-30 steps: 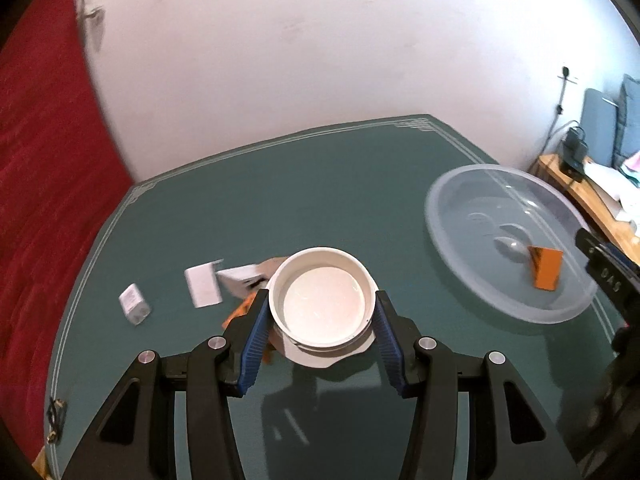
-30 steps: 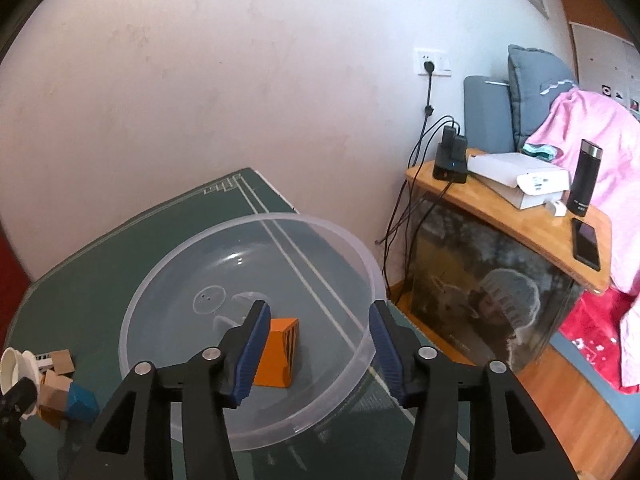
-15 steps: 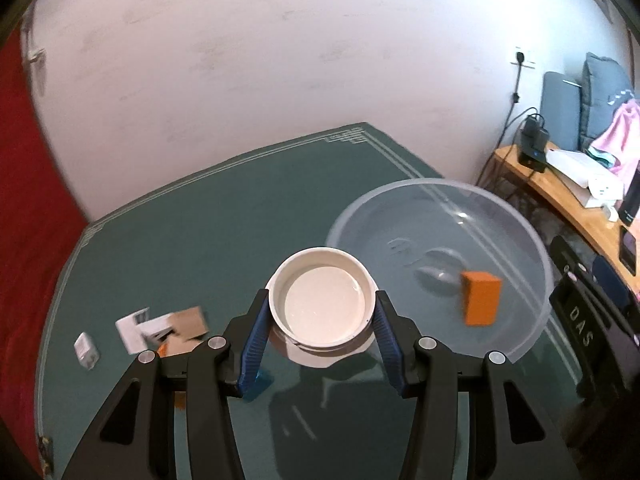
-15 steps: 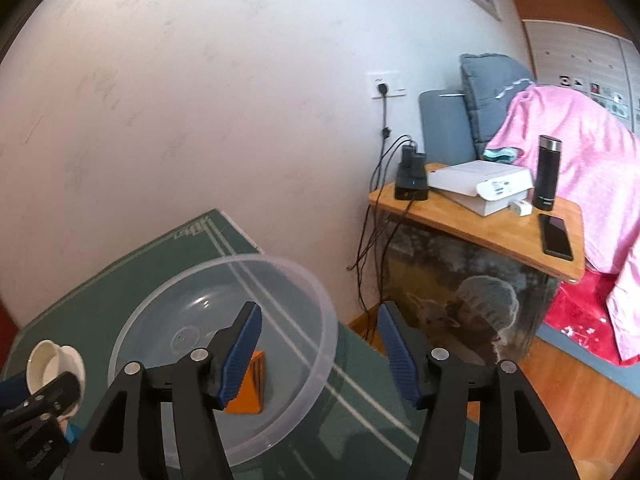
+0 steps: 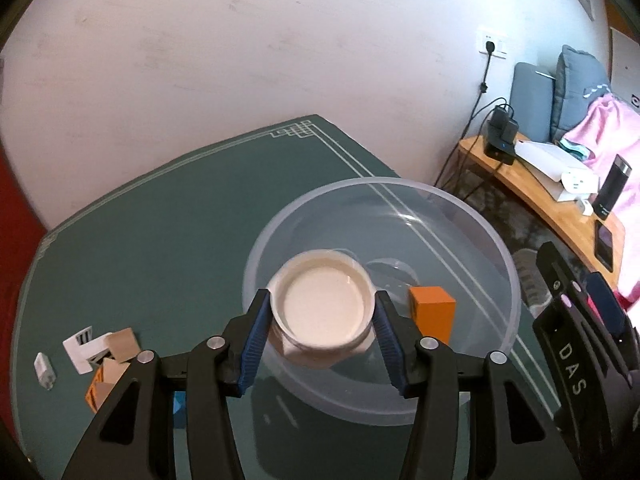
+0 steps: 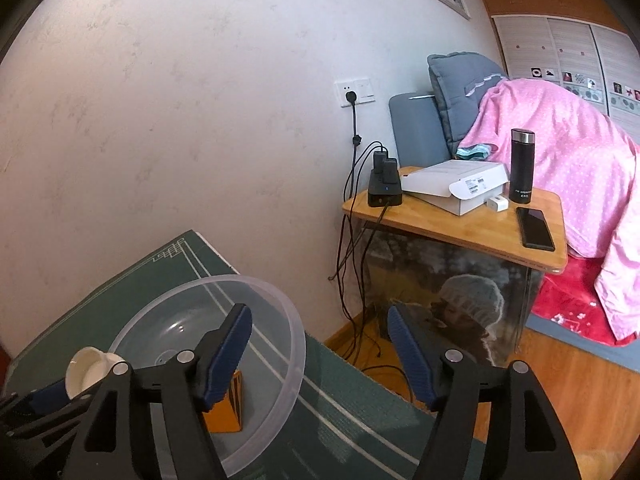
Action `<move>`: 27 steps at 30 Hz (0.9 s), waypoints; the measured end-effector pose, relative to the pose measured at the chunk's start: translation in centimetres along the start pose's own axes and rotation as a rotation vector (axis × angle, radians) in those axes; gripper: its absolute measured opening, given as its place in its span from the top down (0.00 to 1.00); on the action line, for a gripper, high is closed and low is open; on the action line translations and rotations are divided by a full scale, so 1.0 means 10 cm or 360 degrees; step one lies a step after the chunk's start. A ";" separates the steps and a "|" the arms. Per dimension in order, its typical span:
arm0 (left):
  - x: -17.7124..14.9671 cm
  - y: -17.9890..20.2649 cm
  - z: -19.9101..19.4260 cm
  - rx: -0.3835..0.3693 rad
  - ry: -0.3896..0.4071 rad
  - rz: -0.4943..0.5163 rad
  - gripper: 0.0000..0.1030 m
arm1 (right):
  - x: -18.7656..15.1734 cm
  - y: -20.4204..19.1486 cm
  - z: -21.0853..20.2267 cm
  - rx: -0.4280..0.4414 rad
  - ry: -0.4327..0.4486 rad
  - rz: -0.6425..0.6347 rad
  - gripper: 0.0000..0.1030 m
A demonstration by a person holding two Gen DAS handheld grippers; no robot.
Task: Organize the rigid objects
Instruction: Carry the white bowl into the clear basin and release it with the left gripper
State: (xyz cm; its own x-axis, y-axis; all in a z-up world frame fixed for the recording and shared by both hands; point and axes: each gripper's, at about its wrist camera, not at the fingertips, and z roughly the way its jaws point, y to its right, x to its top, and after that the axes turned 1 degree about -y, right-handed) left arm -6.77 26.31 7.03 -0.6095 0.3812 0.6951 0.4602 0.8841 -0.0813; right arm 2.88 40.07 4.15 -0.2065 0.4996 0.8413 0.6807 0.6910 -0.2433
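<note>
My left gripper (image 5: 322,332) is shut on a white round cup (image 5: 323,307) and holds it over the near left part of a clear plastic basin (image 5: 472,224). An orange block (image 5: 434,312) lies in the basin, right of the cup. In the right wrist view my right gripper (image 6: 320,356) is open and empty, raised over the basin's (image 6: 256,344) right side. The cup (image 6: 90,368) and the orange block (image 6: 230,412) show at lower left there.
Several small blocks and white pieces (image 5: 108,354) lie on the green table (image 5: 160,216) at the left. A white charger (image 5: 43,369) lies further left. A wooden side table (image 6: 472,224) with a box, flask and phone stands to the right, past the table's edge.
My left gripper has carried the cup to the right, from beside the small blocks to over the basin. My right gripper has drawn back and turned right, away from the orange block.
</note>
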 end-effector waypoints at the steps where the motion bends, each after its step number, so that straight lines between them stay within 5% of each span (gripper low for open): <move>1: 0.00 0.01 0.00 0.0002 0.0004 0.0001 0.34 | 0.00 0.00 0.00 -0.0001 -0.0002 0.0000 0.27; 27: -0.13 -0.30 -0.16 0.0199 0.0029 -0.0058 0.29 | -0.06 -0.12 0.02 0.0091 -0.0059 -0.0086 0.20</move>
State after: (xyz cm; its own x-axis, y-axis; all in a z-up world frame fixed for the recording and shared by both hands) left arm -6.31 22.74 7.51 -0.6120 0.3443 0.7120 0.3530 0.9245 -0.1436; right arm 2.10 39.05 3.83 -0.2687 0.4790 0.8357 0.6269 0.7456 -0.2258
